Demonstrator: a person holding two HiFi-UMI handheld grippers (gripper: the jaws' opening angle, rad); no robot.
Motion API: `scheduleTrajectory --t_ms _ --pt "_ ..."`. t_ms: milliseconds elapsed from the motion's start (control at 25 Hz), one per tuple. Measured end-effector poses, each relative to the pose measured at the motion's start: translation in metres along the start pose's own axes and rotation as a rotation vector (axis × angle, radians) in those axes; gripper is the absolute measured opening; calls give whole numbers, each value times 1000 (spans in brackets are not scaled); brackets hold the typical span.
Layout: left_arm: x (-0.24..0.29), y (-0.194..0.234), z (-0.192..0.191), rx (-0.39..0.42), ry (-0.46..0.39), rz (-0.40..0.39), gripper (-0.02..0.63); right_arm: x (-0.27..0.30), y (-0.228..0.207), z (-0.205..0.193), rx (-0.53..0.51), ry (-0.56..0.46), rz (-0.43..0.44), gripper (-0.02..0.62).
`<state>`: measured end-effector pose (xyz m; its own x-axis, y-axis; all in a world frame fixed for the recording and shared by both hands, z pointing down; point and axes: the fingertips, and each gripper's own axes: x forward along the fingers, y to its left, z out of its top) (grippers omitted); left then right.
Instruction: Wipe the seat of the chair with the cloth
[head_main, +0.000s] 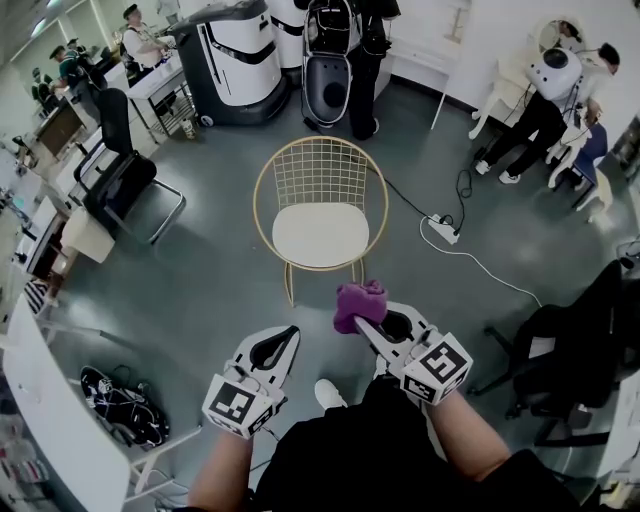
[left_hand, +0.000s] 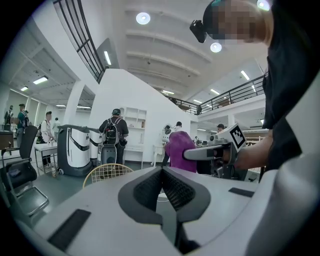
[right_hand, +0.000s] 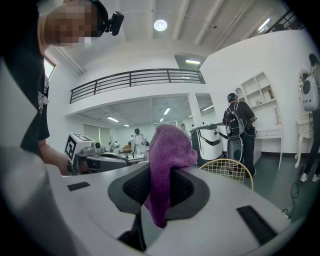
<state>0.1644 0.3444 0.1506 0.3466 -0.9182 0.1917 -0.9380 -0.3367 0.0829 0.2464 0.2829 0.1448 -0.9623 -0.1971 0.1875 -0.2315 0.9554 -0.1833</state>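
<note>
A gold wire chair (head_main: 320, 205) with a white round seat (head_main: 320, 235) stands on the grey floor ahead of me. My right gripper (head_main: 372, 322) is shut on a purple cloth (head_main: 358, 303), held in the air just short of the chair's front edge. The right gripper view has the cloth (right_hand: 167, 165) bunched up between the jaws, with the chair (right_hand: 227, 171) beyond. My left gripper (head_main: 283, 340) hangs lower left of the seat, jaws closed with nothing in them. In the left gripper view the chair (left_hand: 105, 173) shows past its jaws, the cloth (left_hand: 178, 150) to the right.
A power strip (head_main: 441, 229) and white cable lie on the floor right of the chair. Black office chairs (head_main: 120, 175) stand at left and at right (head_main: 570, 350). Large white robots (head_main: 235, 55) and several people are at the back. A bag (head_main: 120, 405) lies lower left.
</note>
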Motion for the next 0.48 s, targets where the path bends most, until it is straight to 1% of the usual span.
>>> scheduleTrajectory --t_ms 320,480 --pt "-4 15 -2 -14 -3 10 6 16 -1 3 8 11 8 77" --pt "-6 22 -8 -16 4 24 6 26 -4 -4 27 18 12 77"
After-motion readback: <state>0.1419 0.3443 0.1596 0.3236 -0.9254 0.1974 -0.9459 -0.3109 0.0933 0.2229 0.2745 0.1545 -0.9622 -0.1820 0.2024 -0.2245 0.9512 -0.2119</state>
